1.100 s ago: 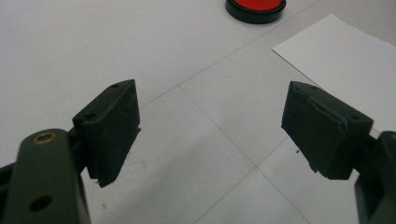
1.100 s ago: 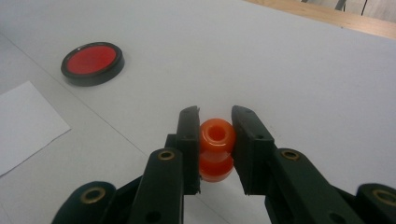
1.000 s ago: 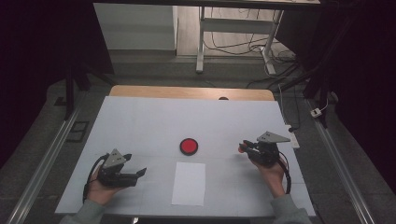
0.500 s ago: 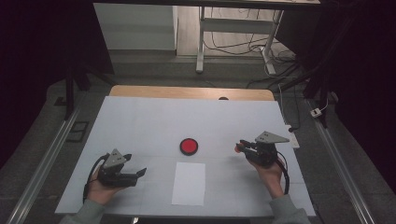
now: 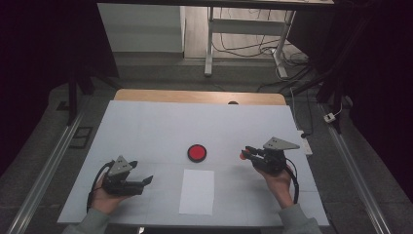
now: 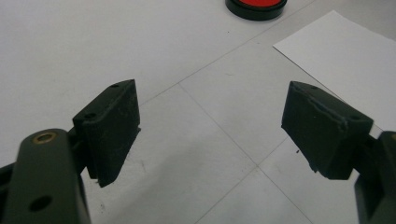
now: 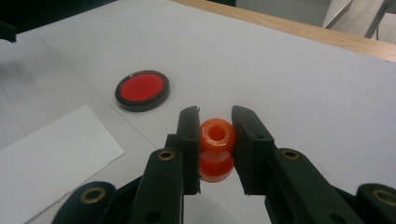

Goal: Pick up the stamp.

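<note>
A small orange spool-shaped piece [image 7: 216, 148] with a hole in its top sits clamped between the jaws of my right gripper [image 7: 215, 140], held above the table. From above, that right gripper [image 5: 247, 153] is right of centre with the orange piece [image 5: 242, 156] at its tip. A round red disc with a black rim [image 5: 197, 152] lies at the table's middle, also seen as the red disc [image 7: 142, 89] and the disc [image 6: 256, 5]. My left gripper [image 5: 147, 181] rests low at the front left, its jaws wide apart over bare table [image 6: 210, 121].
A white sheet of paper [image 5: 197, 191] lies in front of the disc, between the two hands, with its corner [image 6: 341, 51] near the left gripper. The white tabletop [image 5: 160, 126] has a wooden far edge [image 5: 199, 96]. Metal rails run along both sides.
The right gripper has shifted slightly left toward the disc with the orange piece still held. The left gripper has stayed where it was.
</note>
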Motion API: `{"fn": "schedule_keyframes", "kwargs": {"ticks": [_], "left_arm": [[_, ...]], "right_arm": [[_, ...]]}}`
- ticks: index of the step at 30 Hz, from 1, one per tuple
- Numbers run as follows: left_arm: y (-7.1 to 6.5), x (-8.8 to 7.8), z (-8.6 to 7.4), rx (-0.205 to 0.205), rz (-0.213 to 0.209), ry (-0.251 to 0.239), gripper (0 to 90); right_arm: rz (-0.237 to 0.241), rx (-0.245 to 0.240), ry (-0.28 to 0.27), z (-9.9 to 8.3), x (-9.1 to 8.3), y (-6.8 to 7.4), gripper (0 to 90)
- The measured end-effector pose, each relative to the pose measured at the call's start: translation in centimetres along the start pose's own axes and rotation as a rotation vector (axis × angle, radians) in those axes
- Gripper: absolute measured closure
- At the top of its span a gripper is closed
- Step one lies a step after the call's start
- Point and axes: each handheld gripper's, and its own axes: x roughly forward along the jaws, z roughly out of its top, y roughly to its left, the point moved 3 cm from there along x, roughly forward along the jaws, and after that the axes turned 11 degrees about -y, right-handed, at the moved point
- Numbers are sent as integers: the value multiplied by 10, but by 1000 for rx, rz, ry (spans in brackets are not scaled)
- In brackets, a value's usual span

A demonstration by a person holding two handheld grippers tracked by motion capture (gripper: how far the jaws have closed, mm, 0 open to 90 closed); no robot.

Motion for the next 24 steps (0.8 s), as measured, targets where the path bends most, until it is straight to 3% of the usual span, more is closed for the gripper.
{"fn": "schedule_keyframes", "kwargs": {"ticks": [24], "left_arm": [[-1,1,-1,1,-2,6,200]], "right_arm": [[71,-16,-10,5,10,23,729]]}}
